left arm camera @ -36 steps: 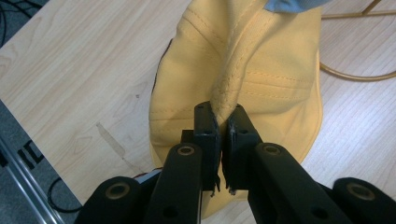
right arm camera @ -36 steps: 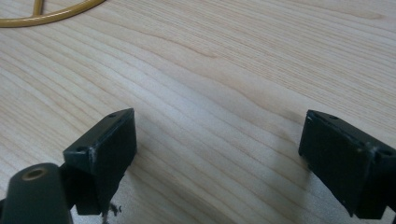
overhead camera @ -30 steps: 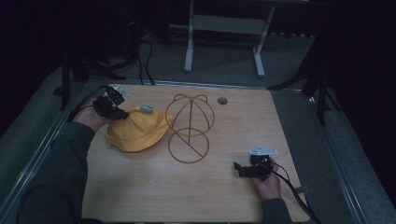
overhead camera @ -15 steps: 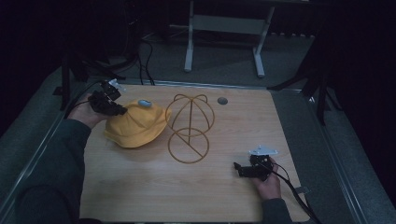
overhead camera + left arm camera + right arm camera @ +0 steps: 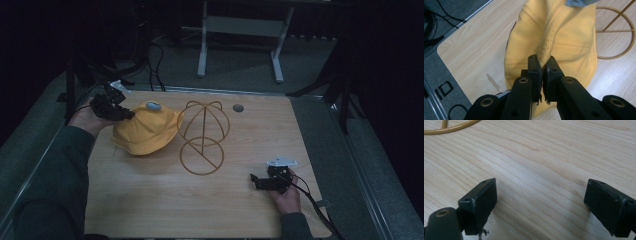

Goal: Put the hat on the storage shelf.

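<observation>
Dim room, grey carpet floor (image 5: 320, 65), white metal stand (image 5: 240, 30), wooden table (image 5: 280, 130)

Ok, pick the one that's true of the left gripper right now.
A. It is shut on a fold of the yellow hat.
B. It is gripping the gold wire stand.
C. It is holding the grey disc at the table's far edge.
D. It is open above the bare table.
A: in the left gripper view the left gripper has its jaws closed on a seamed fold of the yellow hat, beside the gold wire stand.
</observation>
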